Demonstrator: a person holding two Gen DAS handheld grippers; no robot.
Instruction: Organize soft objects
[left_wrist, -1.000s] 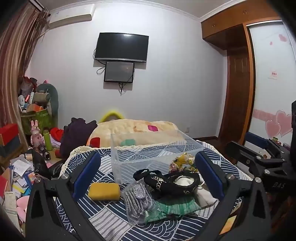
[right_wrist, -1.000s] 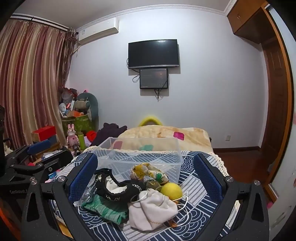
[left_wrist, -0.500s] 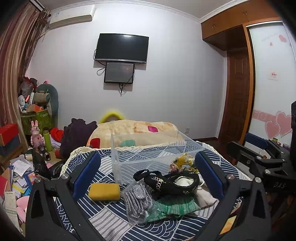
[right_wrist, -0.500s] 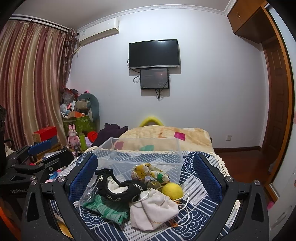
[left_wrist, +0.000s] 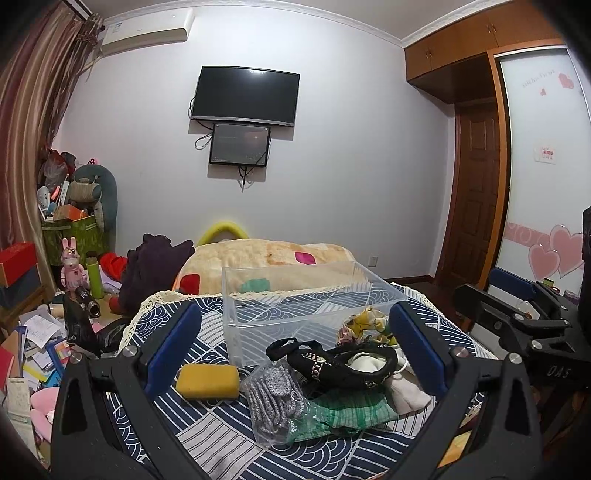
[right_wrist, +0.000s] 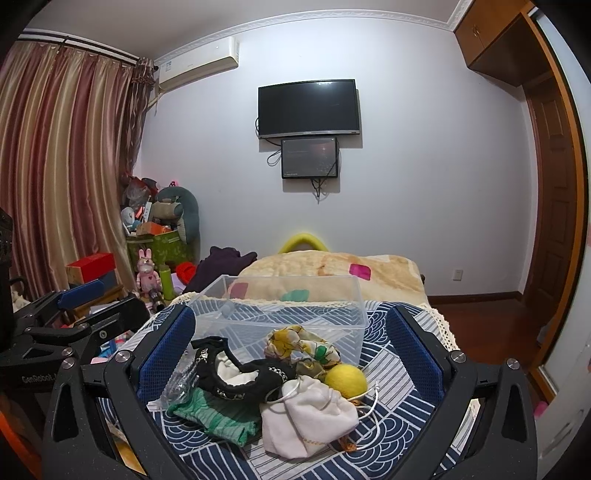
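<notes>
Both the left claw (left_wrist: 295, 347) and right claw (right_wrist: 291, 350) hover wide, empty. The soft pile, including a white drawstring cloth pouch (right_wrist: 308, 415), lies mid-frame before the empty clear plastic bin (right_wrist: 280, 314). Best pinch one item centrally, lifting clear of tangled cords.

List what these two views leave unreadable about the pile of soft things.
- Yellow sponge: shows in the left view only; outside the right view.
- Yellow ball: hidden in the left view behind the pile.
- White pouch: gold print too small to read.
- Green cloth: partly buried under the black strap; its kind is unclear.
</notes>
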